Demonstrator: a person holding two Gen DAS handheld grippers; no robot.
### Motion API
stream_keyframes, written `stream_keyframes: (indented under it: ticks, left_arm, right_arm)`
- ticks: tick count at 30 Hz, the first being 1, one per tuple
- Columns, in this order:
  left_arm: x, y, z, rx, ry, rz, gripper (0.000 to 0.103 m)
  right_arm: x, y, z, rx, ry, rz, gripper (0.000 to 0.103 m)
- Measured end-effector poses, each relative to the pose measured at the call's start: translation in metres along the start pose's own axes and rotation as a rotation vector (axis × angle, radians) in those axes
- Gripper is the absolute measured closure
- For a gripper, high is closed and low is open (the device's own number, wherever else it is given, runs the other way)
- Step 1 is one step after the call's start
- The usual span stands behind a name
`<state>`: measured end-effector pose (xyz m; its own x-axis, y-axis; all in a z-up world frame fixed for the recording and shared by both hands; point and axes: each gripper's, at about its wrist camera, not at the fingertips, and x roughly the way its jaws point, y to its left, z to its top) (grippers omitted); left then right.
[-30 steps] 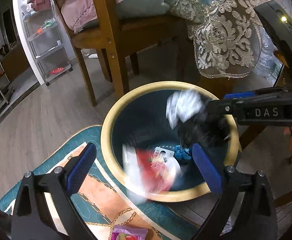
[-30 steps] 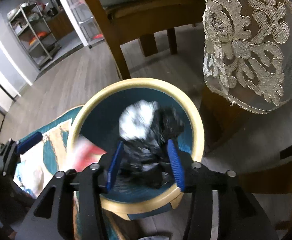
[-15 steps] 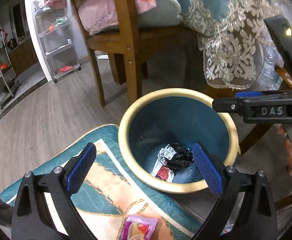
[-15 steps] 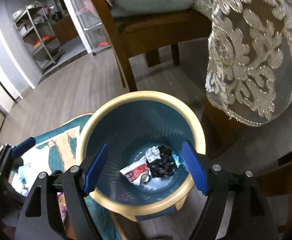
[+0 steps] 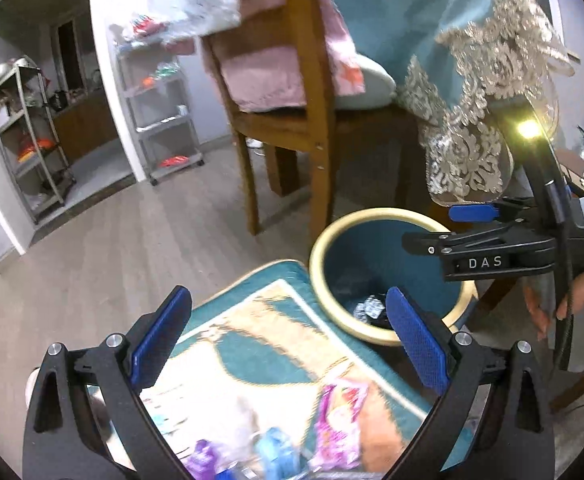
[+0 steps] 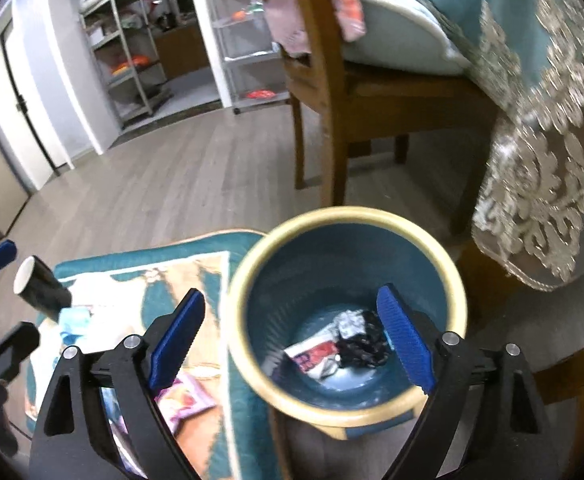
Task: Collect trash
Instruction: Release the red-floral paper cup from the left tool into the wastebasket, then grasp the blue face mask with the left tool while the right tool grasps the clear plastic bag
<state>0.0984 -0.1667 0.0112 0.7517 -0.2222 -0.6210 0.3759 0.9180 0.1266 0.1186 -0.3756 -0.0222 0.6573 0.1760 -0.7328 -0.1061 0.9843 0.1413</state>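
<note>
Below the right gripper, whose jaws are opening with nothing between them, sits the teal wastebasket with its cream rim. At its bottom lie a crumpled black bag and a red-and-white wrapper, already dropped in. The left gripper hangs with jaws spread wide and empty, the basket ahead of it to its right. Under and just before it, on the teal patterned rug, litter remains: a pink snack packet, a blue wrapper and a purple one, blurred. A dark paper cup lies tipped far to the right gripper's left. One drop looks finished; the next pick likely calls for lowering an empty claw onto the pink packet and closing on its flat edge.
</note>
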Motion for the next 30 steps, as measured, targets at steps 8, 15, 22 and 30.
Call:
stream_keyframes:
  ticks: [8,15,22,30]
  left_arm:
    - [-0.051,0.062,-0.014,0.031,0.015,0.110,0.006]
    - [-0.068,0.128,-0.044,-0.122,0.053,0.176,0.006]
    - [-0.078,0.168,-0.072,-0.179,0.087,0.213,0.006]
    - [-0.055,0.194,-0.106,-0.173,0.183,0.271,0.006]
  right_arm:
    - [-0.003,0.059,0.007,-0.079,-0.015,0.048,0.012]
    - [0.007,0.104,0.008,-0.066,0.001,0.108,0.010]
    - [0.032,0.139,-0.004,-0.088,0.061,0.139,0.010]
    - [0.057,0.160,-0.012,-0.115,0.112,0.158,0.010]
